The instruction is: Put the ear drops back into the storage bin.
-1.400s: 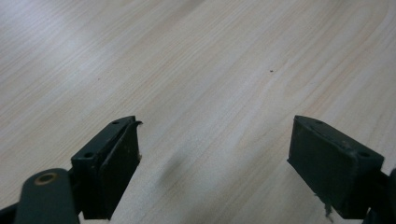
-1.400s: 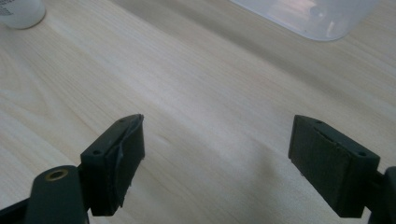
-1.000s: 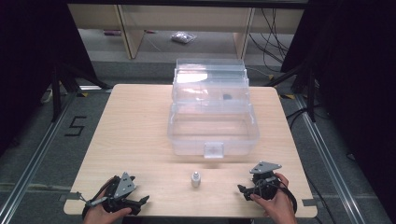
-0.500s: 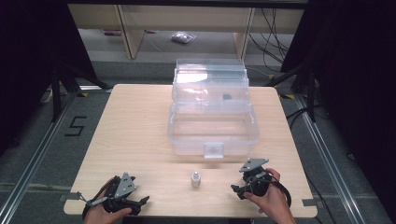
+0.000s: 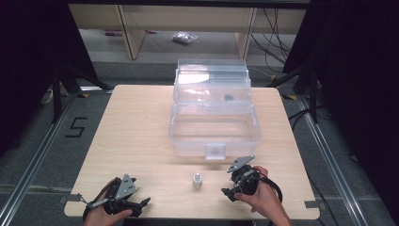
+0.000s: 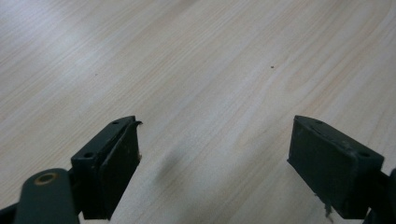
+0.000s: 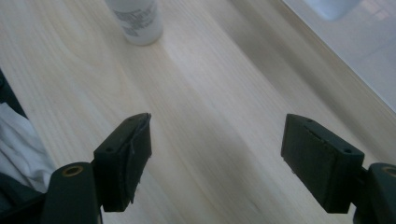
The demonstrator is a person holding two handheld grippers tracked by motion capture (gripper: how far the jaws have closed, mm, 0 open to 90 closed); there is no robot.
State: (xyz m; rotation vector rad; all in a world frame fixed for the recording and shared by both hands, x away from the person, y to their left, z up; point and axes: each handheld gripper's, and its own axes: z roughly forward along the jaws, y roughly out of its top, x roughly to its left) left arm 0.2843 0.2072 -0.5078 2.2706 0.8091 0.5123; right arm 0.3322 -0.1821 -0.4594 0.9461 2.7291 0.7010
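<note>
Resting at the table's near-left corner, the left gripper is sitting in the person's left hand, w/ nothing between its jaws; in the left gripper view the jaws are standing spread wide over bare wood, pads touching nothing. At the left gripper's 3 o'clock, the small white bottle is standing upright on the wood, apart from both grippers. Farther right, the right gripper is being held in the right hand, pointing toward the bottle at its 9 o'clock. Its jaws have just been opening, after narrowing a bit, and are gaping w/ nothing between them; in the right gripper view the bottle is sitting ahead, at approx. 11 o'clock. At the bottle's 12 o'clock the clear plastic box is standing w/ its lid raised at the far side.
</note>
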